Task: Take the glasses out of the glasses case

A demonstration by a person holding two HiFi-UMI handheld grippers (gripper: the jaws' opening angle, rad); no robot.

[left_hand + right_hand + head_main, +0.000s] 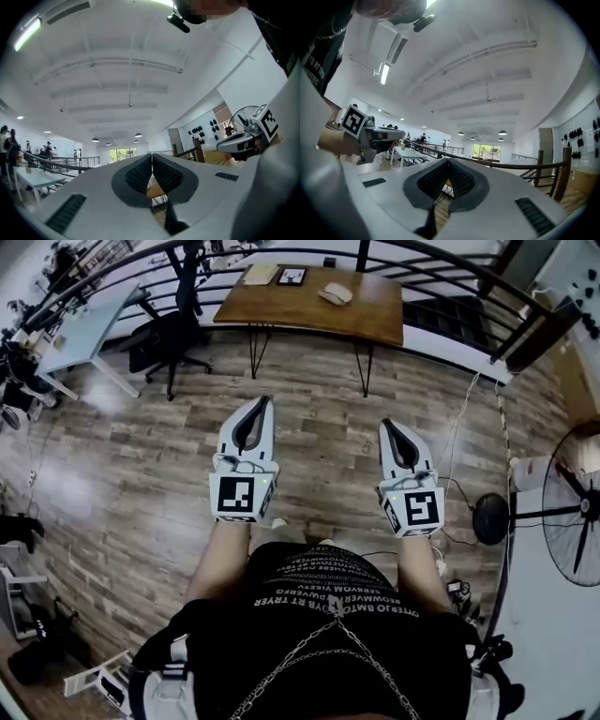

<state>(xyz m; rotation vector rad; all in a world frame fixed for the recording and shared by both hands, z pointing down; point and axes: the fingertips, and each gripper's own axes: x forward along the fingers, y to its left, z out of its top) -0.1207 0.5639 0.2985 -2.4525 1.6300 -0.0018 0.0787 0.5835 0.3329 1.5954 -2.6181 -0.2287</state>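
In the head view, the left tool and right tool hang level over the wood floor, well apart from the table ahead, where the pale glasses case lies. The left gripper view shows its jaws pressed together, pinching nothing. The right gripper view shows the same for the right tool.

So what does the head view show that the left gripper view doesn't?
Only the head view: an office chair, a round stand base on the floor, and the marker cube on the left gripper. Only the left gripper view: the ceiling, hanging lamps, distant people, and that gripper's jaws closed together on nothing. Both: the right gripper and the standing fan.
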